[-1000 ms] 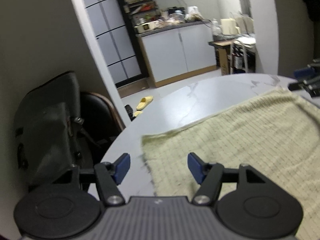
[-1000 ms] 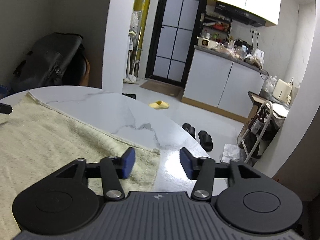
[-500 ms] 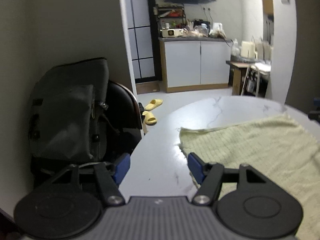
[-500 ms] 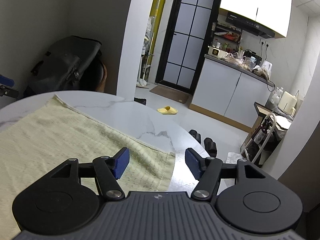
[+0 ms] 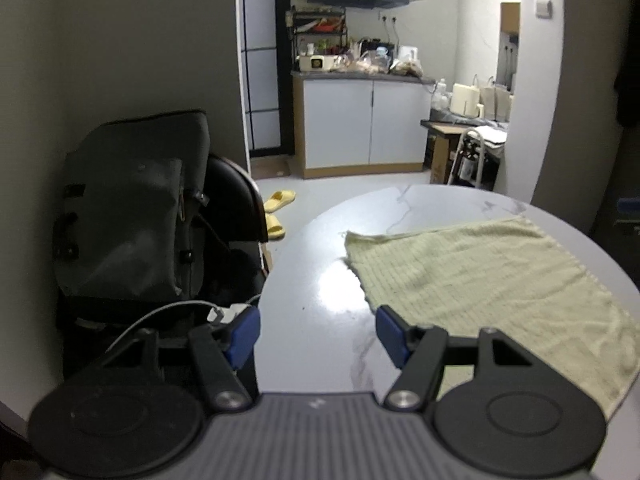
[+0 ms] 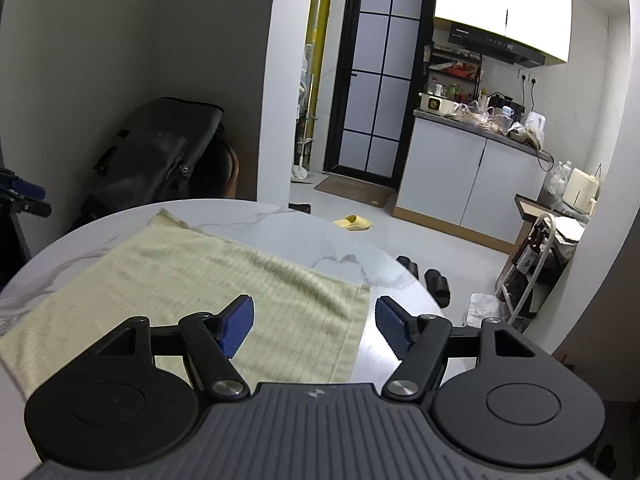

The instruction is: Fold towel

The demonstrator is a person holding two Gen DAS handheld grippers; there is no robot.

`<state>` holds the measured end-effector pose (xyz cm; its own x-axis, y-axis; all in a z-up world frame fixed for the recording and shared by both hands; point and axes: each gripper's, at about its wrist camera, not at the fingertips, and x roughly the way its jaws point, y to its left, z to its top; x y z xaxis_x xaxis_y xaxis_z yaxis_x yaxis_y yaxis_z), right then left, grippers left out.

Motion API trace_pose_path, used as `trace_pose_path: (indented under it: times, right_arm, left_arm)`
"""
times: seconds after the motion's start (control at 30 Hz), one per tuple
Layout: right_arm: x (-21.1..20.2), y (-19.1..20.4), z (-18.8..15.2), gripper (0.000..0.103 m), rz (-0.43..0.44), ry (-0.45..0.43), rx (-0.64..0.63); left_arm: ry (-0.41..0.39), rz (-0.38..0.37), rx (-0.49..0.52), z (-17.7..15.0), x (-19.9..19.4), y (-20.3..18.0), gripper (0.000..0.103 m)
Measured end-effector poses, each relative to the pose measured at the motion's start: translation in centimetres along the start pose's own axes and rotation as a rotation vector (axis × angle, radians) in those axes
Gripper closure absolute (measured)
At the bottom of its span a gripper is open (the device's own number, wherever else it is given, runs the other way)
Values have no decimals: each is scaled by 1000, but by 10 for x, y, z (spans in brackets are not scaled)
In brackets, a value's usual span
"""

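A pale yellow-green waffle towel (image 5: 492, 276) lies spread flat on the round white marble table (image 5: 316, 292). My left gripper (image 5: 318, 334) hovers open above the table's left side, with the towel's left edge just beyond its right fingertip and nothing held. In the right wrist view the towel (image 6: 192, 280) fills the table's near part. My right gripper (image 6: 316, 326) is open above the towel's right edge, empty. The left gripper (image 6: 22, 196) shows small at the far left edge of that view.
A dark backpack (image 5: 128, 216) rests on a chair (image 5: 236, 204) left of the table. Yellow slippers (image 5: 278, 208) and black slippers (image 6: 424, 276) lie on the floor. Kitchen cabinets (image 6: 464, 188) and a cluttered rack (image 6: 540, 256) stand beyond.
Both grippers have pulled back and up from the towel's far corners. The towel now lies farther ahead and more of it shows. Both stay open.
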<state>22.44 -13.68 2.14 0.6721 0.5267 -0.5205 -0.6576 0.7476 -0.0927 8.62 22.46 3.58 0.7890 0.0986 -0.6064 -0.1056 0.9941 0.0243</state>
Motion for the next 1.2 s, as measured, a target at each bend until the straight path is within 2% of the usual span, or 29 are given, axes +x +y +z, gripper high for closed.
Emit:
trace_pose_path:
  times: [0.27,0.63,0.9,1.0,1.2]
  right_arm:
    - [-39,17,-16,31,27,8,-16]
    - [-70,17,-42,30,54,24,12]
    - [-83,11,-57,30,46,45,31]
    - [-89,10,-62,30,45,48,31]
    - [-95,18,-72,30,44,64,-4]
  left_arm:
    - [15,-101,41,-28,-30,-25,36]
    - [29,-190,80,-59,-66,-54,36]
    - [15,-192,81,-66,-82,-63,36]
    - [5,-184,78,-67,-90,-66,31]
    - [-31,-192,58,-73,-104,-72,29]
